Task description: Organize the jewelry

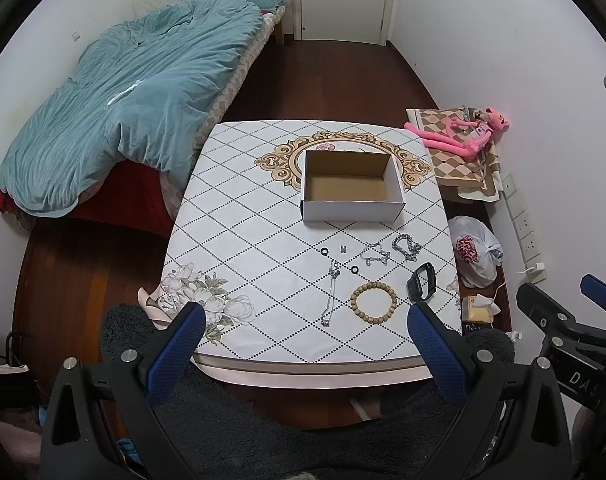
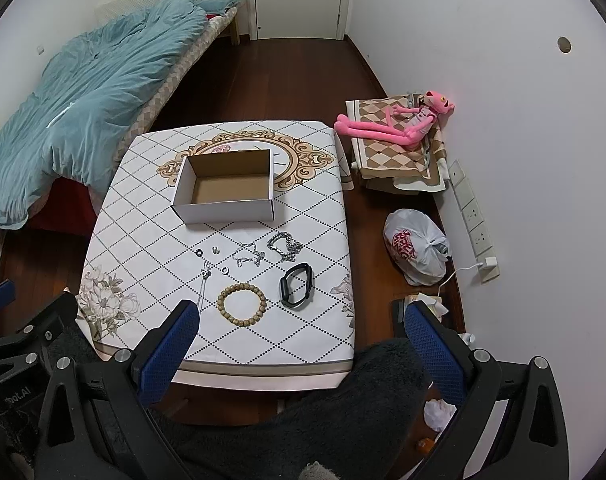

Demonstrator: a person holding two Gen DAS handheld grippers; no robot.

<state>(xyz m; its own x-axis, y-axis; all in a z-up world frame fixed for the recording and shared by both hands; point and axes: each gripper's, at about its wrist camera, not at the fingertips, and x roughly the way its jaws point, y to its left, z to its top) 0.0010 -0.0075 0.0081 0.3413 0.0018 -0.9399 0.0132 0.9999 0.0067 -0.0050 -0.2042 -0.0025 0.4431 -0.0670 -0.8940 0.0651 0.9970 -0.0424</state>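
Note:
An open, empty cardboard box (image 1: pixel 353 186) (image 2: pixel 227 190) stands at the far middle of the table (image 1: pixel 243 240) (image 2: pixel 143 240). In front of it lie jewelry pieces: a wooden bead bracelet (image 1: pixel 374 302) (image 2: pixel 242 304), a black wristband (image 1: pixel 422 282) (image 2: pixel 297 286), a thick silver chain (image 1: pixel 406 246) (image 2: pixel 285 246), a thin silver bracelet (image 1: pixel 375 255) (image 2: pixel 249 257), a thin necklace (image 1: pixel 331 296) (image 2: pixel 203 280), two small black rings (image 1: pixel 324 251) (image 1: pixel 355 270) and a small earring (image 1: pixel 342 249). My left gripper (image 1: pixel 305 320) and right gripper (image 2: pixel 299 320) are both open and empty, held above the table's near edge.
A bed with a teal duvet (image 1: pixel 123 100) stands left of the table. To the right are a pink plush toy (image 2: pixel 399 122) on a checkered cushion, a white plastic bag (image 2: pixel 417 246) and a wall power strip (image 2: pixel 473 216). A dark fuzzy fabric (image 1: pixel 243 420) lies below the grippers.

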